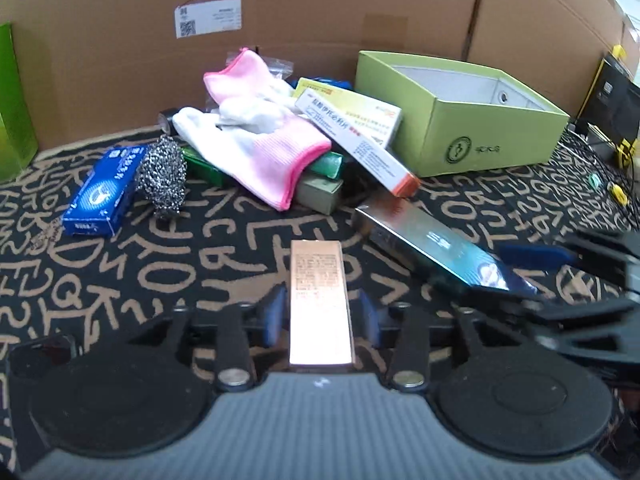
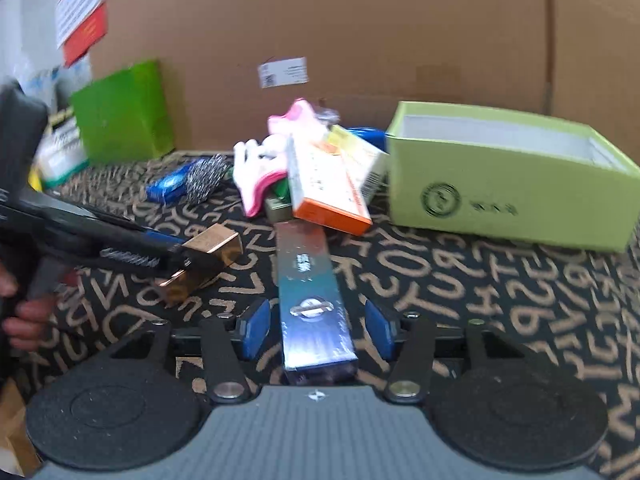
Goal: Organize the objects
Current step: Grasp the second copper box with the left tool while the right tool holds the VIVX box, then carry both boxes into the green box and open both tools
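Left claw (image 1: pixel 322 312) straddles copper box (image 1: pixel 320 300), pads apart, not gripping. Right claw (image 2: pixel 316 328) released around blue box (image 2: pixel 314 300). Pick-up step; next: clench, carry to green box (image 1: pixel 472 120) ahead-right.

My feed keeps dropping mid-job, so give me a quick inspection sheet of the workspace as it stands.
Surface: black cloth with tan letters, fully covered.
Job's things: copper box between the left gripper jaws; blue shiny box between the right gripper jaws; green open box looks empty.
Clutter: pink-white gloves, steel scourer, blue carton and medicine boxes piled behind.
Grippers: both open, pads clear of the boxes.
Cables: dark wires at the far right.
Surroundings: cardboard wall behind; a hand on the left tool.
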The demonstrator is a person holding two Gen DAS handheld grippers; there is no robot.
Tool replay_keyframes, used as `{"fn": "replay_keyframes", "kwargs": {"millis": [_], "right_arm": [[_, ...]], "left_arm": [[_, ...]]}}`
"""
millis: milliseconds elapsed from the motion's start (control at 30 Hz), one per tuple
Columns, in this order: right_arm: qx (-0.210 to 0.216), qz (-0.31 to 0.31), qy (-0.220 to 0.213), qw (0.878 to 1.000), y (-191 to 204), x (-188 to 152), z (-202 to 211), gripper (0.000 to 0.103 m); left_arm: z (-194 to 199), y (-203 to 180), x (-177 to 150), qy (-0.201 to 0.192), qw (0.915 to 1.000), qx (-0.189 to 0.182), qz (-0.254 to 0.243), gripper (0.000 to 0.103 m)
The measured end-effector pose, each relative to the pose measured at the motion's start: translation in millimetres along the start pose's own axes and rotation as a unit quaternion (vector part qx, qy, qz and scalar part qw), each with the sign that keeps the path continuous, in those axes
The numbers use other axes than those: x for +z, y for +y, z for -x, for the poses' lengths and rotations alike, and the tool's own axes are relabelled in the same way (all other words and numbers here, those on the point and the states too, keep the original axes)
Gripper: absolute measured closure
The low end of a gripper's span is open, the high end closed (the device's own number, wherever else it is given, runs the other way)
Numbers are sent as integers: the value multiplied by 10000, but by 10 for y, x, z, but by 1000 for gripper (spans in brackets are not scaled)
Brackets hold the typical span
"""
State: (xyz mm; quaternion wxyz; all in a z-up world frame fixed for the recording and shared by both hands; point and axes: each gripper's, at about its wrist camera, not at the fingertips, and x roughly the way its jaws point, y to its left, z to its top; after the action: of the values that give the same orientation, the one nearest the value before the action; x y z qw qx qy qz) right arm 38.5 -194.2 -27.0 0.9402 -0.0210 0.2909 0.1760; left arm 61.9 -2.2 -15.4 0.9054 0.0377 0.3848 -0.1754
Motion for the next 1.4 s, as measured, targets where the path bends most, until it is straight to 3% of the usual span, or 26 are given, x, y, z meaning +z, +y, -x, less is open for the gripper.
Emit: {"fn": "replay_keyframes", "kwargs": {"millis": [100,133,167,400,667,733,767,933,1200,1400], "right_arm": [[-68,220,124,9997,56,42,-161,48],[-103,256,196,9994,72,46,-197,58],[-134,264,271,9992,83,40,-220,59],[17,285,543,9981,174,-42,-13,59],[-6,484,535,9974,224,80,-194,57],[-26,469,575,9972,223,87,-247,57],[-8,446,599,9972,218,79,-267,59],[163,268,576,9978,192,33,-199,60],[742,-66,326,9967,101,46,161,60],[308,55,-190,9993,-131,235,510,60]], "left_arm": [[80,-27,-4,-43,9999,60,-98,57],[82,-23,-1,-20,9999,29,-123,60],[76,-17,2,17,9999,-7,-136,64],[-67,-30,24,117,9997,36,-190,63],[-151,-18,32,186,9996,42,-208,63],[-142,-18,28,165,9996,17,-231,67],[-136,-15,19,156,9996,11,-246,73],[-58,0,-20,140,9997,-115,-164,73],[263,-113,136,-312,9980,-545,-121,73],[353,-467,561,-795,9906,-1030,-419,73]]}}
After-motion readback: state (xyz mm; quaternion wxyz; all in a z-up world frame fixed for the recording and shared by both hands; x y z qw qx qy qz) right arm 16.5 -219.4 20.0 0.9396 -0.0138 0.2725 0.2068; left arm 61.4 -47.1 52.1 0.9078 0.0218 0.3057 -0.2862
